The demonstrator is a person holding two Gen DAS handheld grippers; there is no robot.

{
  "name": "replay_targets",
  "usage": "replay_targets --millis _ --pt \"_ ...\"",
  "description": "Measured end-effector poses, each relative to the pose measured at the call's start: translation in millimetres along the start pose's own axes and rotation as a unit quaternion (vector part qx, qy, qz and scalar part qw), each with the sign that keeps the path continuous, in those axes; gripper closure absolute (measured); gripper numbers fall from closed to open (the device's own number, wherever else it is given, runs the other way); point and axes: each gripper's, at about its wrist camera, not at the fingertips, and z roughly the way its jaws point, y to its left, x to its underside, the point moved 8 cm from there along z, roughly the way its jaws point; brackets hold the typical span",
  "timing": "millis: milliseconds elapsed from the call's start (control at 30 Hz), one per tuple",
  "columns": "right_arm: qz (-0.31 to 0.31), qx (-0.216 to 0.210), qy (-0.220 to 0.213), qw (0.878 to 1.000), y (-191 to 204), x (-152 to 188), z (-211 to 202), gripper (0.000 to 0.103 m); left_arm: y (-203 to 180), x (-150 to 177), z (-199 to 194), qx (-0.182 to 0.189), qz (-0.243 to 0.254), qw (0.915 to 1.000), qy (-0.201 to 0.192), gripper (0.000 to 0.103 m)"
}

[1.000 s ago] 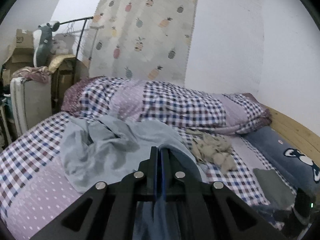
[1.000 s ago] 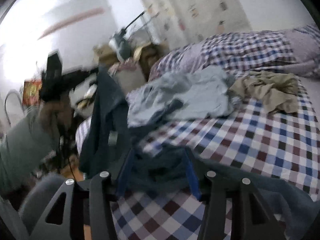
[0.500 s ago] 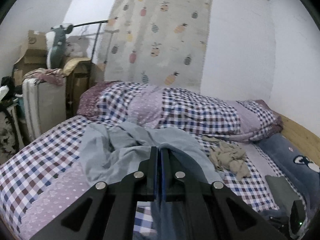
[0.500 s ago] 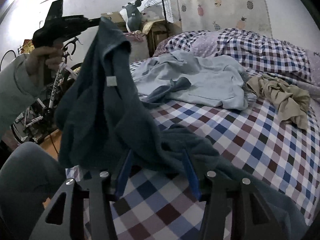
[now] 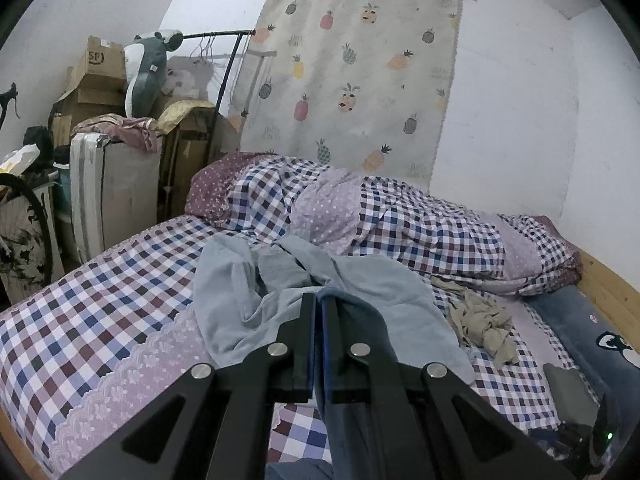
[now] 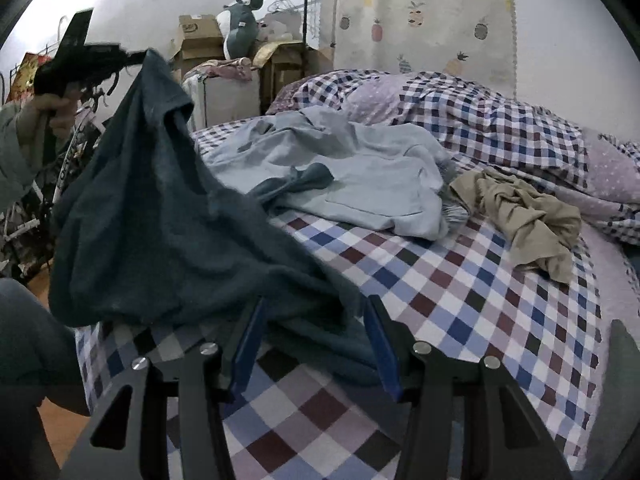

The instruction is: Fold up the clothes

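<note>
A dark blue garment (image 6: 160,220) hangs stretched between both grippers over the near edge of the checked bed (image 6: 460,300). My left gripper (image 5: 318,300) is shut on one corner of it, and the cloth (image 5: 348,420) drops below the fingers. In the right wrist view a hand holds that left gripper (image 6: 92,60) high at the upper left. My right gripper (image 6: 316,312) has its jaws half apart, with a thick bunch of the same garment pinched between the blue pads. A light blue garment (image 6: 360,176) and a crumpled beige one (image 6: 528,212) lie further back.
A rolled checked quilt (image 5: 420,232) runs along the wall under a pineapple curtain (image 5: 352,72). A dark pillow (image 5: 592,328) and a grey folded item (image 5: 568,388) lie at the right. Left of the bed stand a suitcase (image 5: 108,184), boxes (image 5: 96,76) and a bicycle wheel (image 5: 24,232).
The left gripper has carried its corner of the dark garment sideways to the left, drawing the cloth out. The right gripper rolled level and sank slightly, with the cloth still between its jaws.
</note>
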Motion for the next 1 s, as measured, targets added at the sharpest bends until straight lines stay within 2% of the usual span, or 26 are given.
replay_targets --millis 133,233,400,433,500,567,700,767,1000 --pt "0.015 -0.018 -0.002 1.000 -7 -9 -2 0.049 1 2 2 0.003 0.001 1.0000 0.005 0.102" --pt "-0.018 -0.007 0.020 1.000 -8 -9 7 0.052 2 4 2 0.004 0.005 1.0000 0.008 0.102" --pt "-0.040 0.008 0.059 0.997 -8 0 31 0.065 7 7 3 0.002 0.001 0.9999 0.012 0.102" --pt "-0.039 0.014 0.064 0.997 -11 3 36 0.071 7 7 4 0.002 -0.001 0.9999 0.013 0.102" --pt "-0.037 0.026 0.074 0.996 -16 7 44 0.074 10 9 5 0.000 -0.002 0.9999 0.014 0.102" --pt "-0.032 0.029 0.076 0.996 -19 8 50 0.082 12 10 6 -0.001 -0.004 0.9999 0.015 0.102" --pt "-0.017 0.029 0.083 0.996 -22 9 62 0.084 21 14 9 -0.005 -0.018 0.9996 0.020 0.102" --pt "-0.015 0.031 0.088 0.996 -23 11 68 0.099 25 15 10 -0.008 -0.022 0.9995 0.022 0.102" --pt "0.036 0.067 0.001 0.997 -51 -24 18 0.100 28 11 8 -0.006 -0.039 0.9991 0.018 0.102"
